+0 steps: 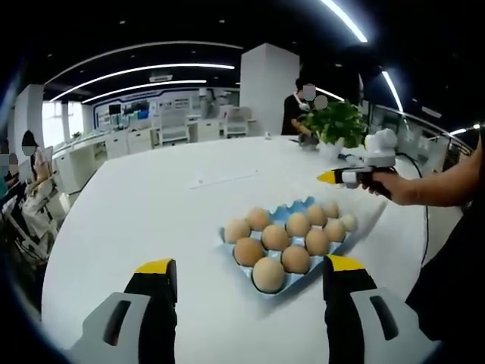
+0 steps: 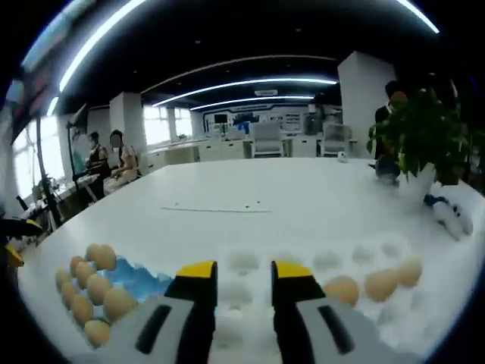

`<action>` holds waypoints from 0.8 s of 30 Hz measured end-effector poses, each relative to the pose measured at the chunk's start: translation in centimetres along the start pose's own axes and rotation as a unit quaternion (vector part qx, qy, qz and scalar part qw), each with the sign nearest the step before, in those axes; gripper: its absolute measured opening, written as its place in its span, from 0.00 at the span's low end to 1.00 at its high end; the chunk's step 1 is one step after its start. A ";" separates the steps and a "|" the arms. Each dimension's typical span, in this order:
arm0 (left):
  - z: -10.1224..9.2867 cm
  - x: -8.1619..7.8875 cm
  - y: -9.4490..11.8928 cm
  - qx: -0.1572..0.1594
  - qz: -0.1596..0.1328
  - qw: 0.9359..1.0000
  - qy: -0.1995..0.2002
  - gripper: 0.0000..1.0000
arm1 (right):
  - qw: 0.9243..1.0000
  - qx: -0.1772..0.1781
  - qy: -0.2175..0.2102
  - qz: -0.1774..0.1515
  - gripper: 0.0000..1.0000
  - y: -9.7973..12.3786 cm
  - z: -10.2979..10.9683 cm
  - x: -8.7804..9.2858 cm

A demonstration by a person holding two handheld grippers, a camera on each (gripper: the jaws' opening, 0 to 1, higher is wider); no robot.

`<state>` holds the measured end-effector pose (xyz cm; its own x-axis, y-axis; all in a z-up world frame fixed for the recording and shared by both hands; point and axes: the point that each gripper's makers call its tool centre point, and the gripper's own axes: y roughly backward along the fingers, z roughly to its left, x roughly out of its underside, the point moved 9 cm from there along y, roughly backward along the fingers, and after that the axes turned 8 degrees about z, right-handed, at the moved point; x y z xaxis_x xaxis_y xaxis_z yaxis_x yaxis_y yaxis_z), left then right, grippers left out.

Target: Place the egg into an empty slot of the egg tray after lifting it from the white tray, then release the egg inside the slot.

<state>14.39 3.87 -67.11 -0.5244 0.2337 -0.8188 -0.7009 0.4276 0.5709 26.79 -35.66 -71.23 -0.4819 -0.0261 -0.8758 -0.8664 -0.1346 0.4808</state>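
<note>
three eggs (image 2: 371,284) in white tray (image 2: 424,318) right of right gripper (image 2: 245,274), narrowly parted, empty; left gripper (image 1: 250,267) wide.

the blue egg tray (image 1: 299,212) lies flat on the white table, nearly filled with brown eggs (image 1: 269,274), a few blue slots bare at its far edge. in the right gripper view, the white tray (image 2: 303,265) with round hollows lies beside it, three brown eggs (image 2: 377,284) sitting in a row toward its right side.
</note>
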 end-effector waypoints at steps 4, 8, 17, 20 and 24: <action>-0.5 -0.2 -0.2 -0.002 -0.001 1.000 0.001 0.80 | 0.999 0.044 0.003 -0.009 0.27 0.3 -2.9 0.2; -1.0 -0.4 -0.3 -0.005 -0.003 1.000 0.004 0.81 | 0.999 0.046 -0.015 0.000 0.31 -0.2 -4.3 0.9; -2.5 -0.6 -0.6 -0.014 0.000 1.000 0.008 0.82 | 0.999 0.036 0.007 0.035 0.34 -1.4 -5.1 2.4; -2.8 -0.7 -0.6 -0.015 0.001 1.000 0.008 0.82 | 0.999 0.032 0.006 0.035 0.33 -1.4 -5.1 2.2; -3.2 -0.8 -0.8 -0.016 0.000 1.000 0.009 0.82 | 0.999 0.020 0.015 0.027 0.30 -1.6 -5.2 2.3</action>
<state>13.80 0.55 -66.68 -0.5337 0.2175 -0.8172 -0.7154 0.3993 0.5734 27.78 -40.67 -74.26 -0.5249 -0.0630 -0.8488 -0.8438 -0.0927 0.5287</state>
